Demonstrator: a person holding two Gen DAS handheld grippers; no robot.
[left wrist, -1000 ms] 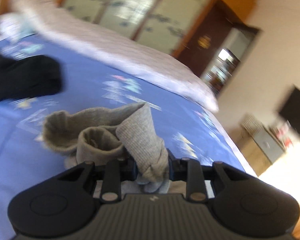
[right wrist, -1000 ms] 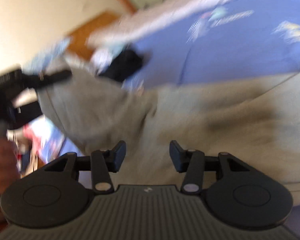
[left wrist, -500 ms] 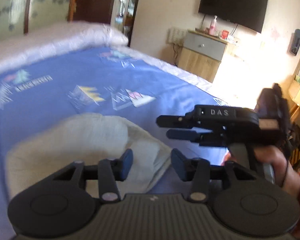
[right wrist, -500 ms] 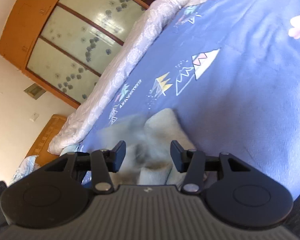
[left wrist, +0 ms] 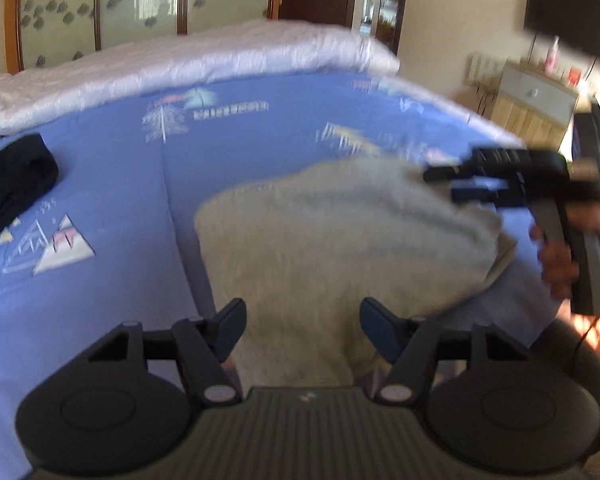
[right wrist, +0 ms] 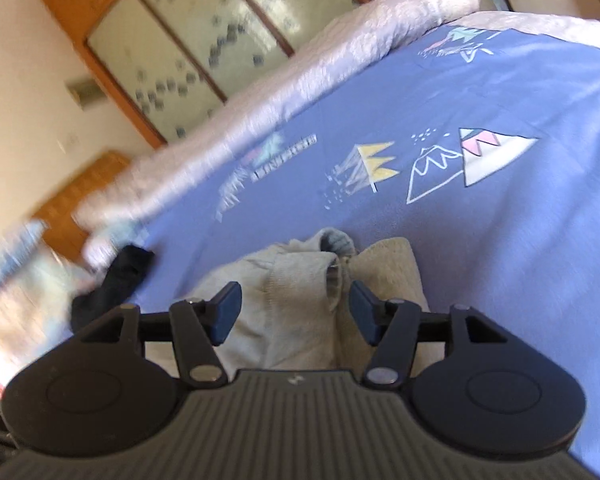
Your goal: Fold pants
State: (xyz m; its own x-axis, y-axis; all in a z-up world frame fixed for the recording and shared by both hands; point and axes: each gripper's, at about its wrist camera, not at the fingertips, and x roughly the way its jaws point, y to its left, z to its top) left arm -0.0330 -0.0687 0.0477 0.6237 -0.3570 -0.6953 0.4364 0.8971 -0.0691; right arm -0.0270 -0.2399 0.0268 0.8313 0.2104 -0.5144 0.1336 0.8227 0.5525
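Now the grey pants lie bunched on the blue bed sheet, near the edge. Both the left tongs and the right tongs are opening, pads clear of the cloth. Best to settle the bundle flat and square its edges before pressing down.
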